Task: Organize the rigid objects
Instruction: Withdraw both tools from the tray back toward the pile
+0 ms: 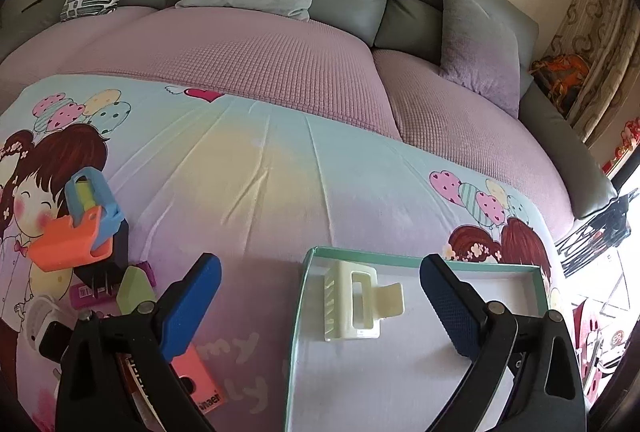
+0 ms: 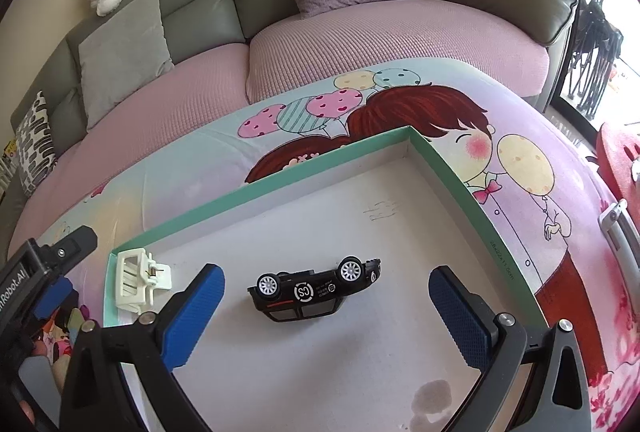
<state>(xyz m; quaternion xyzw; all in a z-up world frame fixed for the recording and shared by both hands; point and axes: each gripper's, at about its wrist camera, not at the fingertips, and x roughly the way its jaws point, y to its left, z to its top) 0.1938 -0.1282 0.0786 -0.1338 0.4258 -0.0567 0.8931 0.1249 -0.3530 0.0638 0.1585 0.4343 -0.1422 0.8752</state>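
Both claws [image 1: 320, 296] [image 2: 326, 302] wide apart, empty.

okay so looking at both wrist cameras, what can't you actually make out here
- Left wrist view: the pile of items left of the box overlaps itself; the left tongs and frame edge hide its lower part.
- Left wrist view: the toy car cannot be seen in the box.
- Right wrist view: the toy car lies tipped, underside showing; its top is hidden.
- Right wrist view: the near box edge is cut off behind the right tongs.
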